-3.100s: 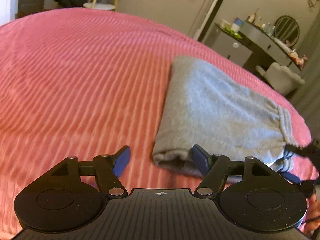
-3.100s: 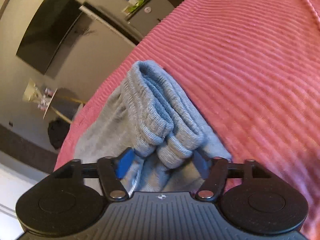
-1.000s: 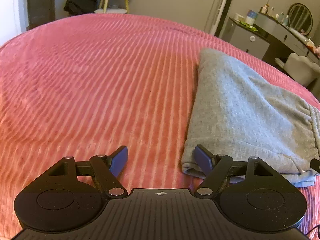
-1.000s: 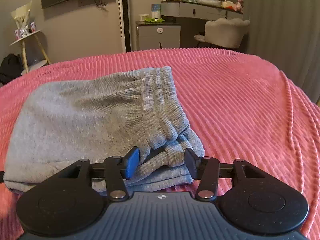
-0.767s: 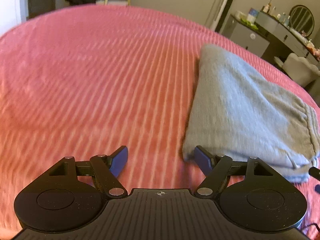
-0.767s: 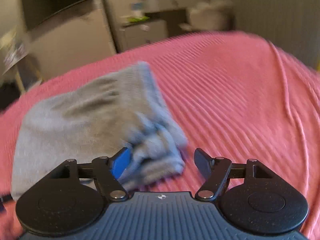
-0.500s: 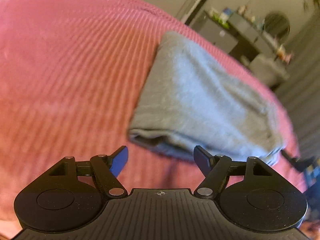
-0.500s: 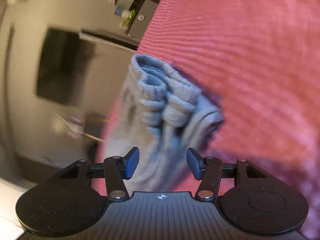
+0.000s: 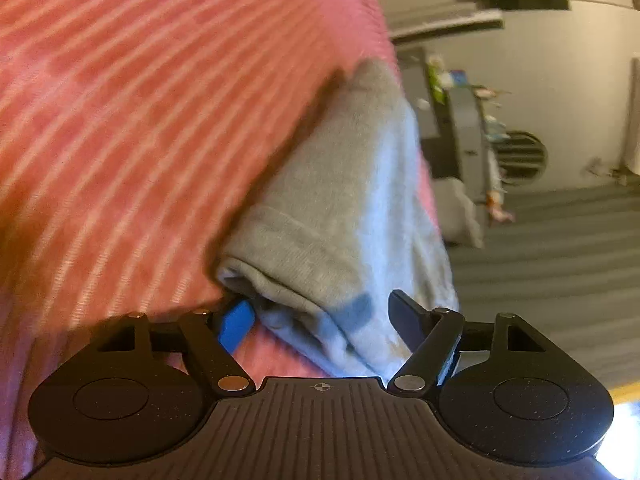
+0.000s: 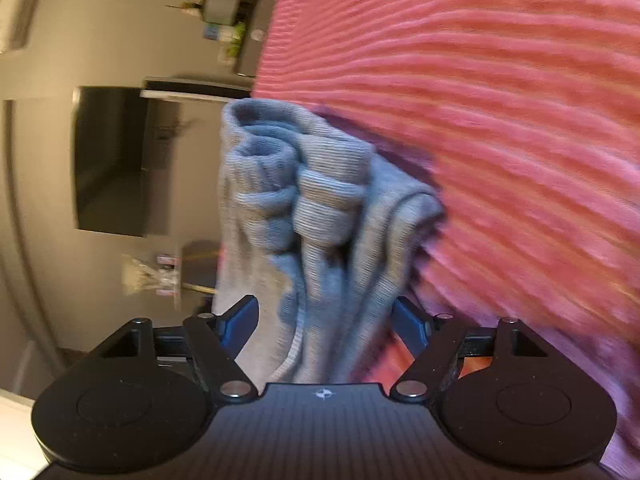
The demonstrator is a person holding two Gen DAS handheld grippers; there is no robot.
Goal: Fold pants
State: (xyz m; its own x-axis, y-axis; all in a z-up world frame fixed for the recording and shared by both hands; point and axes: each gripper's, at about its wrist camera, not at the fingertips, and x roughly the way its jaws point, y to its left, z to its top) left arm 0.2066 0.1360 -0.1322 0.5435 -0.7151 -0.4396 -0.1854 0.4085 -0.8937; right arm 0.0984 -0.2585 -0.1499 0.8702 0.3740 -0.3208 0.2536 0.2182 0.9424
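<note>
- Straddling opposite ends of the folded grey pants (image 9: 344,200), your two grippers each have a bundle end between spread fingers, and that is the relation the coming move turns on.
- The pants lie on the pink ribbed bedspread (image 9: 120,120), their long axis running from one gripper to the other.
- Your left gripper (image 9: 320,316) has its fingers apart around the near corner of the plain folded end; the blue pad looks to tuck in under the lowest layer, while the dark finger stands clear of the cloth.
- Your right gripper (image 10: 324,316) has just been opening its fingers; the stacked end with the ribbed waistband (image 10: 320,184) sits between them, with neither pad pressing.
- Neither hand is nearer: each is at its own end, so I judge a two-ended pinch comes next.
- The cloth is soft knit fleece, thick where the layers pile up and rolled at the ribbed bands, so expect it to sag and the layers to slide.
- Both views are blurred, so exact pad contact is uncertain.
</note>
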